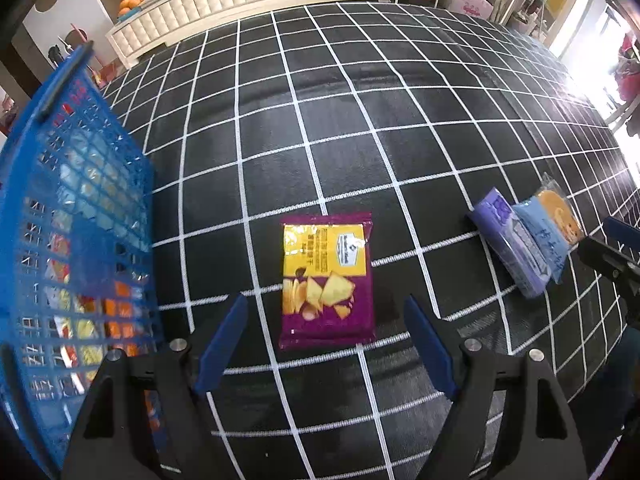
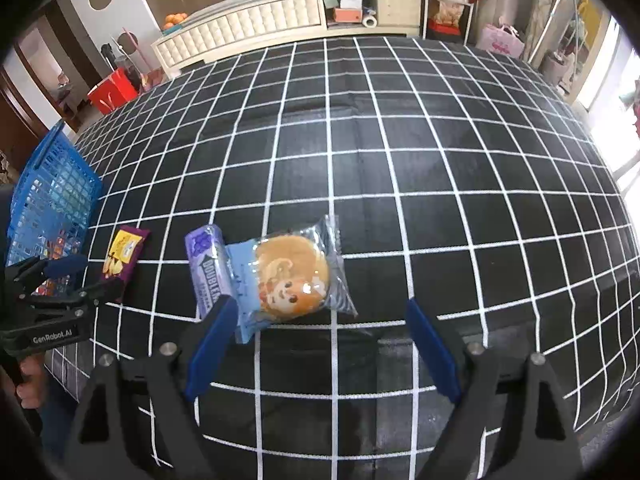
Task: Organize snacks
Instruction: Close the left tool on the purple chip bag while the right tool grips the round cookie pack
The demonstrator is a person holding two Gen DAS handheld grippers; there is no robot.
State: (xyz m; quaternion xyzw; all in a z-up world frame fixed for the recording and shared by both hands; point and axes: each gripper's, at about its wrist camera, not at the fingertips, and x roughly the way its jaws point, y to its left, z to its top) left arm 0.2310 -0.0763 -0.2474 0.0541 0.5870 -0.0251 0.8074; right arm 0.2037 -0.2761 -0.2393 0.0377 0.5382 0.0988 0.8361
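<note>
On the table, blue basket (image 1: 80, 216) at left already holds several snacks, three left out: purple chip bag (image 1: 327, 280) ahead of the spread, empty left hand-held gripper (image 1: 326, 344), gum pack (image 2: 208, 268) and wrapped cake (image 2: 292, 276) before the spread, empty right hand-held gripper (image 2: 320, 344).

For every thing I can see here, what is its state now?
Left gripper: open, empty.
Right gripper: open, empty.
Purple chip bag: flat on cloth, sealed.
Blue basket: holds snacks.
Purple gum pack: on cloth, beside the pastry.
Wrapped pastry: on cloth, wrapped.
</note>
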